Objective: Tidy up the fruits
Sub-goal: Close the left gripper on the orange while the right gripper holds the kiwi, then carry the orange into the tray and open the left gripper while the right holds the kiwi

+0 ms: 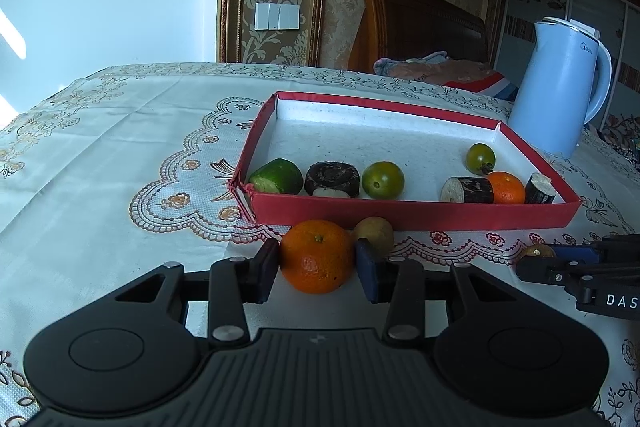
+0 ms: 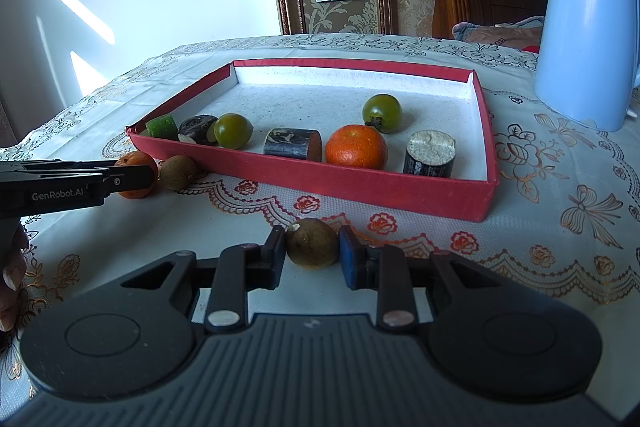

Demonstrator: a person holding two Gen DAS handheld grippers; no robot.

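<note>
The left gripper (image 1: 317,269) pinches a tangerine (image 1: 316,255) resting on the tablecloth (image 1: 120,167), just in front of the red box (image 1: 416,217). The right gripper (image 2: 312,257) brackets a brown longan (image 2: 313,243), apparently in pad contact. Step in hand: grasping. Next, each fruit requires lifting over the box's near wall.

Wrist cams, low, both facing tray (image 1: 416,217)

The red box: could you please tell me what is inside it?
The red box holds two green tomatoes, an orange, three dark cane pieces and a green chunk. Its near wall hides their undersides.
</note>
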